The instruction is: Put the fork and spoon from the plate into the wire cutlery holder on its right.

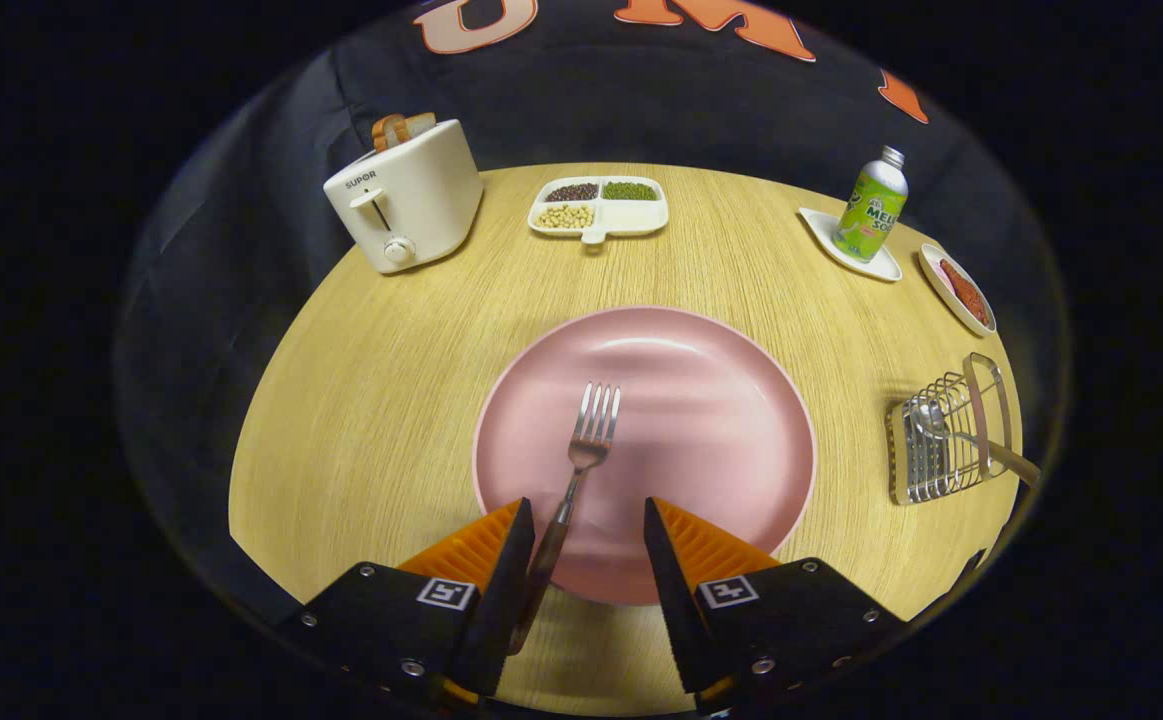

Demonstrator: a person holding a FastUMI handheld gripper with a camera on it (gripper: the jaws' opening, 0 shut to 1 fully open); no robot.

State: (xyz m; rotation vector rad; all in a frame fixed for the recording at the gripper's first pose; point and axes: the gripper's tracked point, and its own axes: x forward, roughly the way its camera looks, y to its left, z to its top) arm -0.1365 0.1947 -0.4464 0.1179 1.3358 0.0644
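Far ahead to your left stands a toaster (406, 197) with bread in its slots; beyond the plate sits a divided tray (599, 207) of beans. Your gripper (584, 525) is open, fingers apart over the near rim of the plate (721, 420). The fork (581, 470) lies on the plate, handle passing between the fingers, close by the left one. Far right are a bottle (872, 205) on a saucer and a small dish (958, 290). The holder (946, 435), right of the plate, has the spoon (981, 440) in it.

We hold our gripper (583, 525) low and pointing forward, tilted slightly down; its two fingers (486, 550) stand spread wide apart, pressing on nothing; the ribbed pads face inward across the open gap.
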